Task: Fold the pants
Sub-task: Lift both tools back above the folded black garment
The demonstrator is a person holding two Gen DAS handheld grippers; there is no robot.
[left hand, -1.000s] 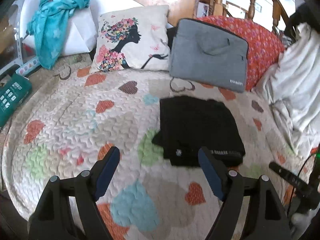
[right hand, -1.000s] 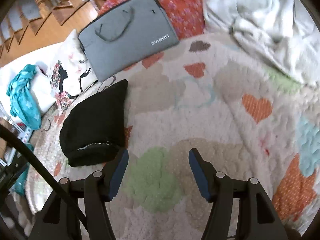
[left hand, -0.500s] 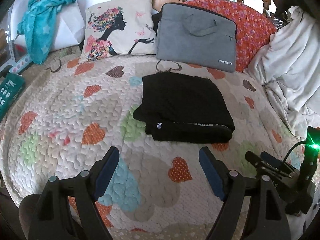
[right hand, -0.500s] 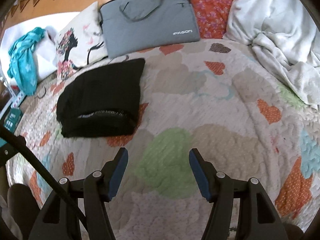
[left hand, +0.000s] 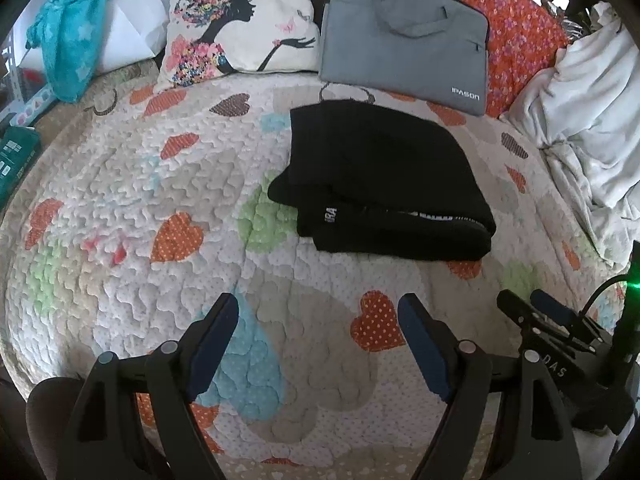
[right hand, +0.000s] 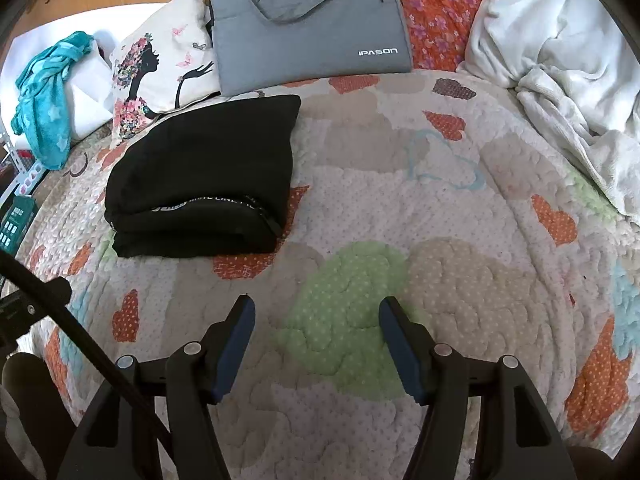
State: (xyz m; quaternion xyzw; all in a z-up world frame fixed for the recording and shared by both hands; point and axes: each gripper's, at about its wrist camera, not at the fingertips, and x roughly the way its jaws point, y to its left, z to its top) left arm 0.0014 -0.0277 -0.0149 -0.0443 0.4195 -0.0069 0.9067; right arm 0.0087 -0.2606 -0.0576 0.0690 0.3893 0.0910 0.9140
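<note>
The black pants (left hand: 380,184) lie folded on the heart-patterned quilt (left hand: 120,184), centre-right of the left wrist view, left of centre in the right; the left gripper (left hand: 318,322) hangs spread and empty above the quilt; the right gripper (right hand: 316,318) likewise, jaws apart, nothing between them.

Pants (left hand: 384,184) matt black knit; quilt (left hand: 160,184) puckered, stitched cloth.
</note>
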